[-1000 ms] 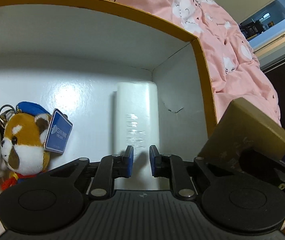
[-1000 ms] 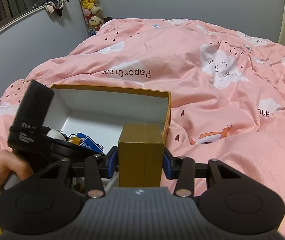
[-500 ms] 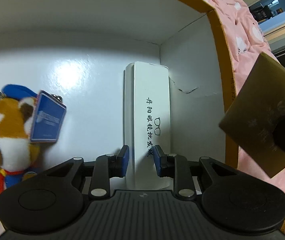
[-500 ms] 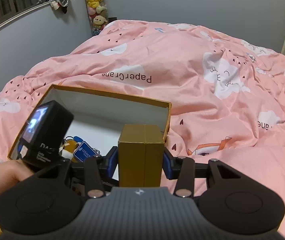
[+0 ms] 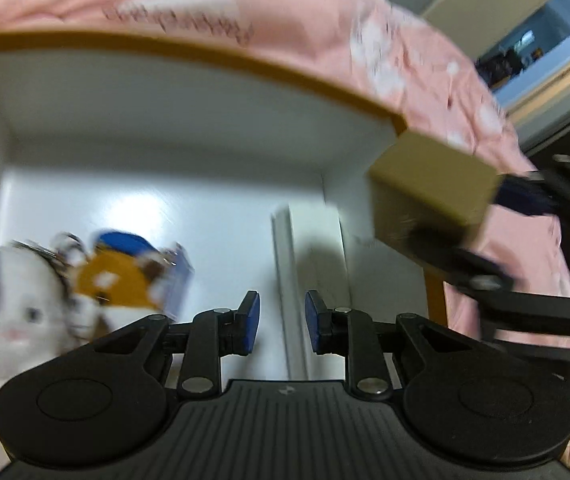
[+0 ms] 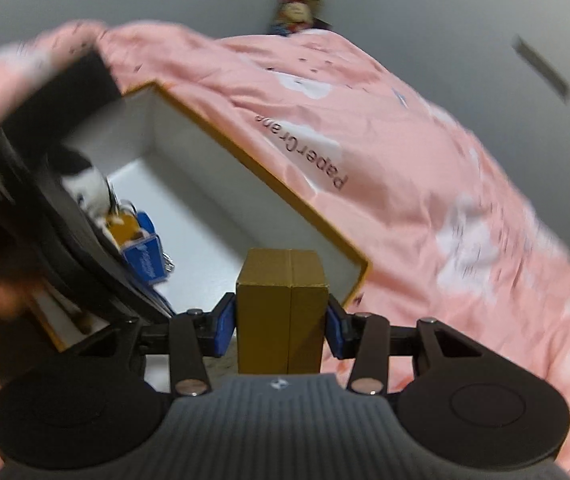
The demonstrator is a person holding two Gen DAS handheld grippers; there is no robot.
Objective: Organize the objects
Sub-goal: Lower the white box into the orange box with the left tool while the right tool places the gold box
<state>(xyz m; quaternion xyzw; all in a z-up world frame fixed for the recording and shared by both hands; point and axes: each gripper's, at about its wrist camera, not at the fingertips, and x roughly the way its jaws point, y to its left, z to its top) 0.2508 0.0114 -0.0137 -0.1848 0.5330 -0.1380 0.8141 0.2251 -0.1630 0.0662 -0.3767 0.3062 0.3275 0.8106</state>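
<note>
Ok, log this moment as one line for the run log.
left hand-held gripper: open, empty, above white case | right hand-held gripper: shut on gold box | storage box: holds plush toys

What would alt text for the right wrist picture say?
The right gripper holds a small gold box between its fingers, above the corner of an open white-lined box on a pink quilt. Plush toys lie inside; the left gripper blurs past them.

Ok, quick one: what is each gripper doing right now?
Left gripper: open, nothing between its fingers, just opened, above the white case.
Right gripper: shut on the gold box.
</note>
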